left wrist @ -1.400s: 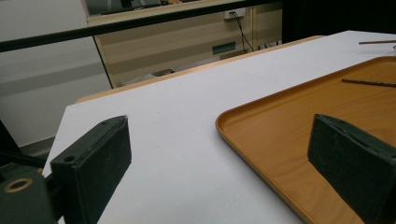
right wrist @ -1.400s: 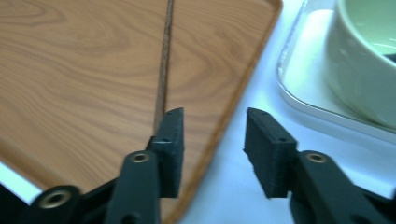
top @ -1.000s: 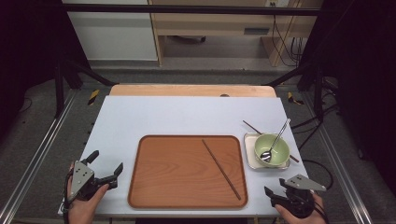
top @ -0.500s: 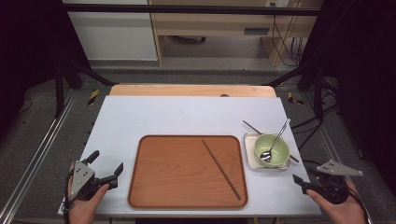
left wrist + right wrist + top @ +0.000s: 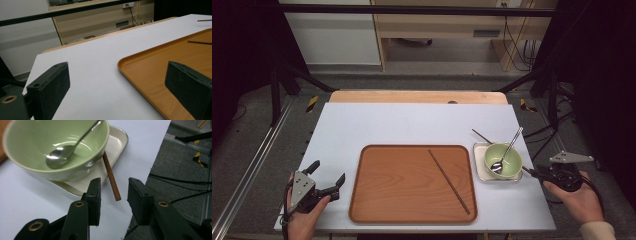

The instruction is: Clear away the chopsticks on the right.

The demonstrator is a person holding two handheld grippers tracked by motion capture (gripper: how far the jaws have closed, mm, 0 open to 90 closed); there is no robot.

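1. The white table carries everything, with the wooden tray as the landmark in the middle of its near half. One chopstick lies slantwise on the tray's right half.
2. Just right of the tray stands a white square dish, and on it a green bowl with a metal spoon leaning in it.
3. The second chopstick lies under the bowl's side and across the dish; its near end sticks out past the dish's corner on the side away from the tray.
4. The right gripper has travelled from the table's near edge, right of the tray, out to the far right edge beside the dish. It now points back toward the tray at that chopstick's end.
5. Its jaws have just been closing and stand partly closed. The chopstick's tip lies just ahead of the gap; the pads do not touch it.
6. By my reading, this is the approach to pick up the second chopstick, probably to lay it beside the first.
7. The left gripper has kept its place just left of the tray, its jaws spread wide on nothing.
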